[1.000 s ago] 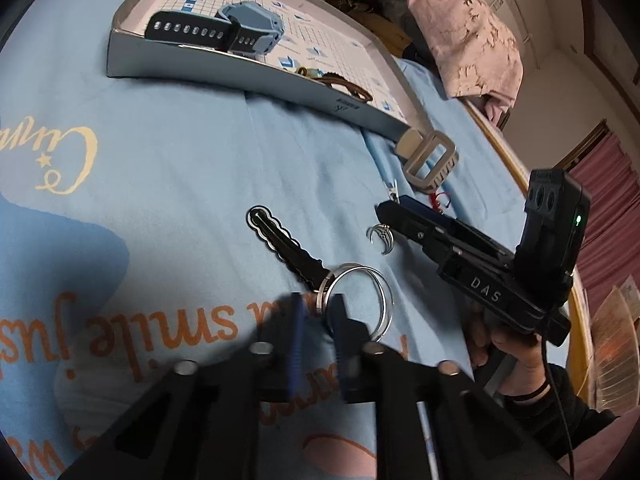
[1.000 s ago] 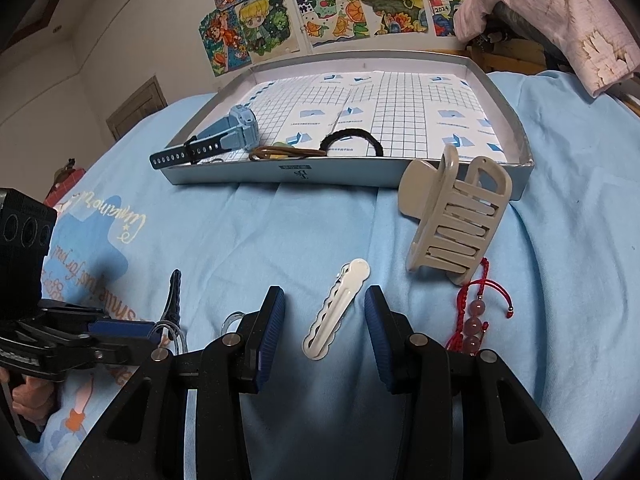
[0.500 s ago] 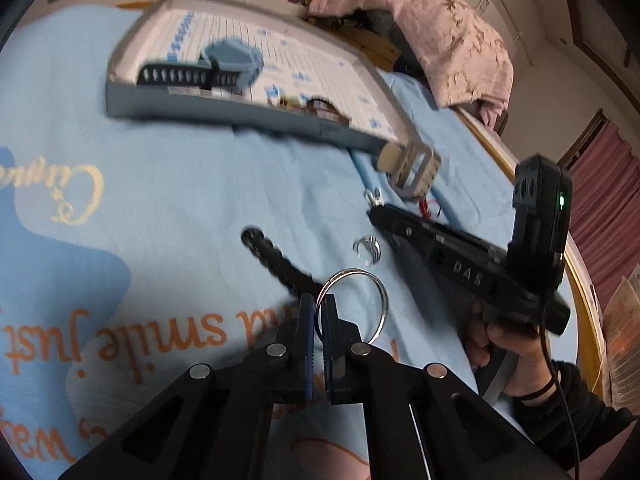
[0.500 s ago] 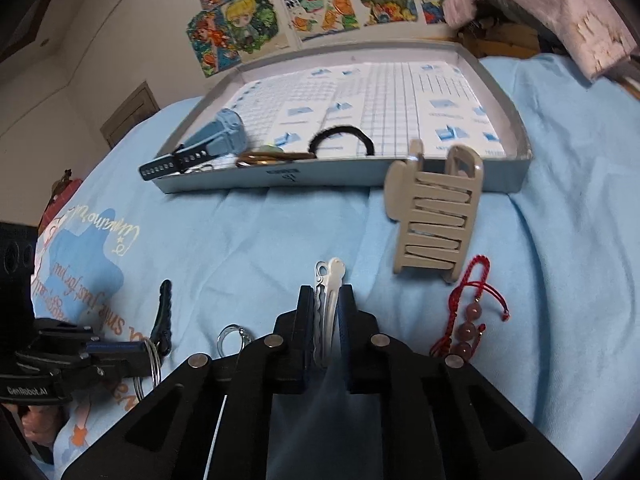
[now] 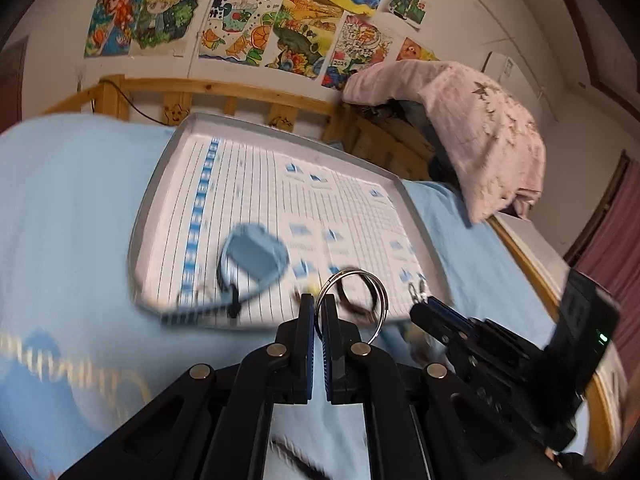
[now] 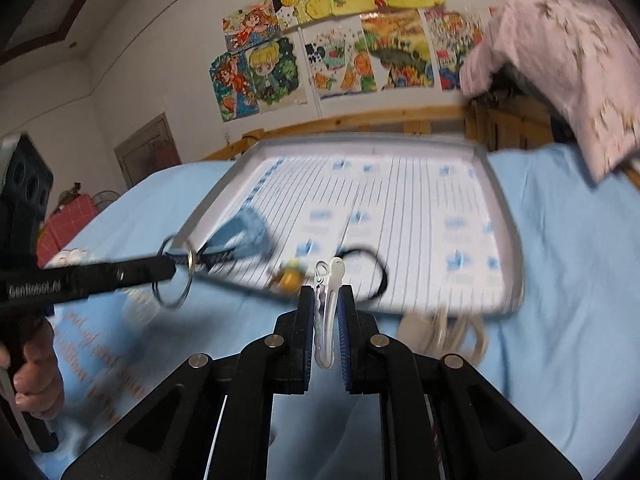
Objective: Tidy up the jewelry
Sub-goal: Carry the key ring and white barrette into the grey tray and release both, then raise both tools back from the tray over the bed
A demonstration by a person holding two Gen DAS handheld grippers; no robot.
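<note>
My left gripper (image 5: 317, 312) is shut on a silver ring (image 5: 354, 300) and holds it in the air near the front edge of the grey tray (image 5: 160, 184). The ring also shows in the right wrist view (image 6: 176, 276). My right gripper (image 6: 325, 308) is shut on a white hair clip (image 6: 329, 300), lifted in front of the tray (image 6: 500, 200). In the tray lie a blue watch (image 5: 254, 256), a black hair tie (image 6: 376, 268) and a small brown-yellow item (image 6: 290, 276). The picture is blurred by motion.
A beige claw clip (image 6: 444, 336) lies on the blue sheet just before the tray's front edge. A pink cloth (image 5: 472, 136) hangs over the wooden bed frame (image 5: 240, 96) at the back right. Drawings cover the wall behind.
Both grippers closed on their items, the left on the ring and the right on the white clip, then lifted them off the sheet and moved toward the tray.
</note>
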